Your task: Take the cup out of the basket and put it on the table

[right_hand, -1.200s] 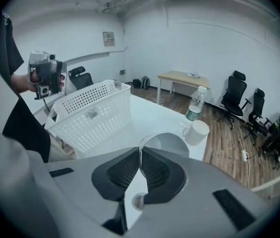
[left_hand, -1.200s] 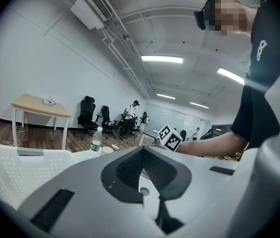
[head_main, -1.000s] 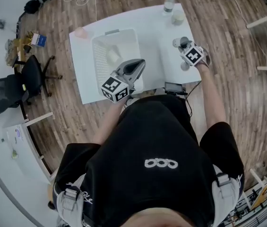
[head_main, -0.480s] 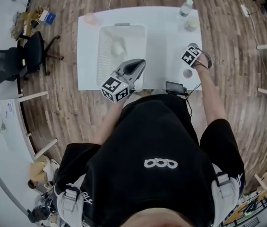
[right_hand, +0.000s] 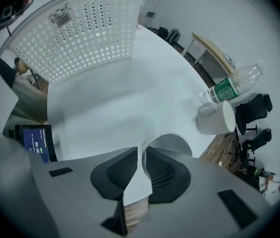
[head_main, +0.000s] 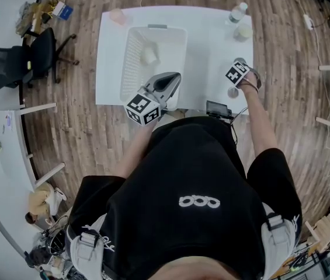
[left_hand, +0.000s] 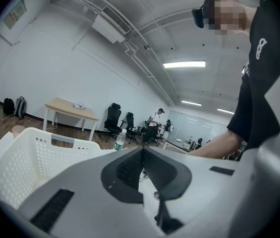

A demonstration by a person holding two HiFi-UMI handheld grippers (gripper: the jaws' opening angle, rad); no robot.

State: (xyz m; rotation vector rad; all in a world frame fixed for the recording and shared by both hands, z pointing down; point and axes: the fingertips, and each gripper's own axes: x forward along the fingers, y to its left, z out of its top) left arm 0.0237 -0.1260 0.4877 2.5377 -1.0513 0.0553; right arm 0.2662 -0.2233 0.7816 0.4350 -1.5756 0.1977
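My right gripper (right_hand: 142,150) points straight down and is shut on the rim of a clear cup (right_hand: 172,142), one jaw inside the wall and one outside. In the head view this cup (head_main: 233,91) is at the table's front right, under the right gripper (head_main: 235,81). Whether its base touches the table I cannot tell. The white perforated basket (head_main: 131,51) stands mid-table with a small white cup (head_main: 149,55) still inside. My left gripper (head_main: 173,77) hovers at the basket's near end, shut and holding nothing. Its jaws (left_hand: 142,150) point level over the basket rim (left_hand: 26,162).
A white mug (right_hand: 216,117) and a water bottle (right_hand: 234,86) stand at the table's far right corner. A small screen device (head_main: 217,108) lies at the front edge. A pink cup (head_main: 117,16) sits at the far left corner. Office chairs (head_main: 13,69) stand on the wooden floor.
My right gripper has come down toward the table's front right with the clear cup in its jaws. The left gripper has hardly shifted. The head camera has shifted, so the table sits slightly differently in frame.
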